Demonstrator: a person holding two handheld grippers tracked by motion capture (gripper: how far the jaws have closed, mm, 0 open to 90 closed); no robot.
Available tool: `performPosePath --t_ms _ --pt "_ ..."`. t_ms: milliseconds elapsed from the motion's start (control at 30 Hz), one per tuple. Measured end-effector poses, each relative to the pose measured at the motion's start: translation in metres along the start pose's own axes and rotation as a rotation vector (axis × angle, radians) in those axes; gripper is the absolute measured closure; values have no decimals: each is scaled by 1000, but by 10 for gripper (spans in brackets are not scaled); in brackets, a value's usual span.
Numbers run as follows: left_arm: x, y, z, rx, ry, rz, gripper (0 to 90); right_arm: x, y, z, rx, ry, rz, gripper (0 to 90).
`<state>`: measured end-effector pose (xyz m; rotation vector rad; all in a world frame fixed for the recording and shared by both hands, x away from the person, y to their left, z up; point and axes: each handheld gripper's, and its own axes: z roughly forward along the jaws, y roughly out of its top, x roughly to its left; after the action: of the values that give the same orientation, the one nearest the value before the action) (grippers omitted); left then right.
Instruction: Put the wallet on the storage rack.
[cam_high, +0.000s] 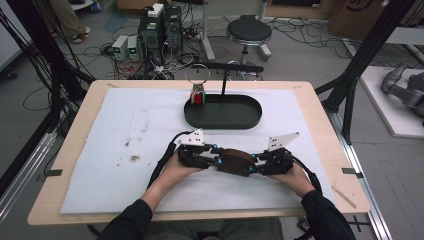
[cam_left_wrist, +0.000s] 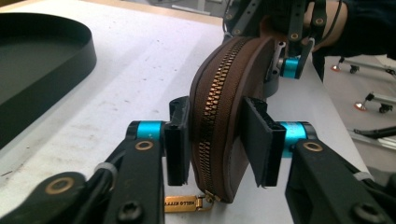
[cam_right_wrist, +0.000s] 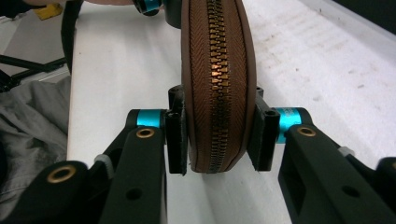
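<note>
Pouch (cam_high: 236, 161) sits at approx 6 o'clock on the white mat (cam_high: 120, 150), near the front edge, stood on its edge between both tongs, zip side up.

L→R:
- Left gripper (cam_high: 214, 161): jaws narrow, clamped on the pouch's left end. In the left gripper view one pad sits flush on the pouch side; the other pad (cam_left_wrist: 261, 140) looks to touch at its inner edge only, so grip may be partial. Gold zip pull (cam_left_wrist: 186, 203) hangs at this end, just below the jaws, at 6 o'clock in that view.
- Pouch mid: brown, leather-like shell, rounded, brass zip (cam_right_wrist: 215, 84) along the whole spine, closed as far as visible.
- Right gripper (cam_high: 256, 165): jaws narrow, squeezing the right end from both sides; both pads in contact, shell bulges a bit above them.

Handling, my read:
- Light, small. Semi-stiff: holds its curve but sides give under pad pressure. Not fragile.
- Surface smooth, so prob a bit slippery; curved sides mean pads can slide off toward the ends if squeezed hard.
- Best hold: flat of the sides, just below the zip tape, as now. To open, keep the right end pinned and take the pull tab w/ the left; tab is thin and flat, needs a precise pinch.

Rest: black oval tray (cam_high: 223, 112) at 12 o'clock, well apart; small coloured items (cam_high: 198, 96) at its left end, too small to ID.
</note>
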<state>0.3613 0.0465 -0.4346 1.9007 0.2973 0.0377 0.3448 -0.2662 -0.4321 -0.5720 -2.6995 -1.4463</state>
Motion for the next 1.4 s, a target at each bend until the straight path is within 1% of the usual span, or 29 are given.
performPosePath --t_ms 33,67,133,167,233,267,300,400,500,567,633,667,700,767,800,833,867,900,967,1033,1100,1133,1200,1300,1400 --pt "0 1 -2 -6 4 -10 584 1 1 -1 -4 2 -1 669" --pt "-1 2 -4 -10 6 -19 558 1 1 -1 -9 -4 -11 671" --pt "-2 5 -8 -21 18 -23 510 2 2 -2 -12 -3 -11 672" --pt "-3 6 -10 -21 25 -24 469 1 3 -3 -13 -5 -17 673" --pt "-6 9 -16 -10 38 -12 422 1 3 -4 -21 -3 -21 672" --pt "-8 10 -20 -8 51 -6 405 1 4 -5 -21 -4 -19 673" --pt "-9 11 -23 -4 58 3 387 1 5 -6 -30 -6 -27 673" --pt "-13 14 -37 -5 96 24 361 1 8 -9 -45 -10 -31 674" --pt "-14 14 -54 -12 135 25 332 1 12 -12 -59 -16 -37 674" --pt "-16 11 -68 -23 164 19 323 1 13 -13 -70 -14 -37 674" --pt "-18 8 -79 -32 185 11 323 1 15 -13 -68 -13 -36 675" --pt "-20 5 -88 -41 204 4 321 1 16 -14 -66 -18 -41 675" --pt "-21 2 -95 -46 213 4 314 1 17 -15 -70 -22 -39 675" --pt "-23 -4 -107 -56 239 -7 308 0 19 -16 -83 -33 -52 675" --pt "-24 -7 -112 -62 255 -17 300 1 20 -17 -82 -35 -43 675" --pt "-25 -11 -118 -64 272 -26 283 0 22 -18 -91 -41 -51 675" --pt "-26 -14 -124 -70 282 -31 278 0 23 -19 -95 -44 -49 675" --pt "-27 -18 -129 -70 291 -36 278 0 24 -20 -101 -52 -56 675" --pt "-29 -25 -139 -72 321 -45 278 -1 26 -21 -103 -58 -57 675" --pt "-30 -30 -147 -79 336 -50 275 -1 28 -23 -109 -67 -57 675" --pt "-32 -34 -154 -93 363 -55 273 -2 30 -26 -115 -74 -55 675" --pt "-32 -36 -156 -101 368 -59 271 -3 32 -27 -118 -80 -61 675" --pt "-33 -39 -160 -113 379 -63 271 -4 34 -31 -132 -83 -56 675" --pt "-33 -40 -162 -118 391 -56 271 -6 38 -35 -142 -93 -55 675" --pt "-34 -40 -162 -128 393 -59 271 -10 42 -37 -153 -110 -56 676"
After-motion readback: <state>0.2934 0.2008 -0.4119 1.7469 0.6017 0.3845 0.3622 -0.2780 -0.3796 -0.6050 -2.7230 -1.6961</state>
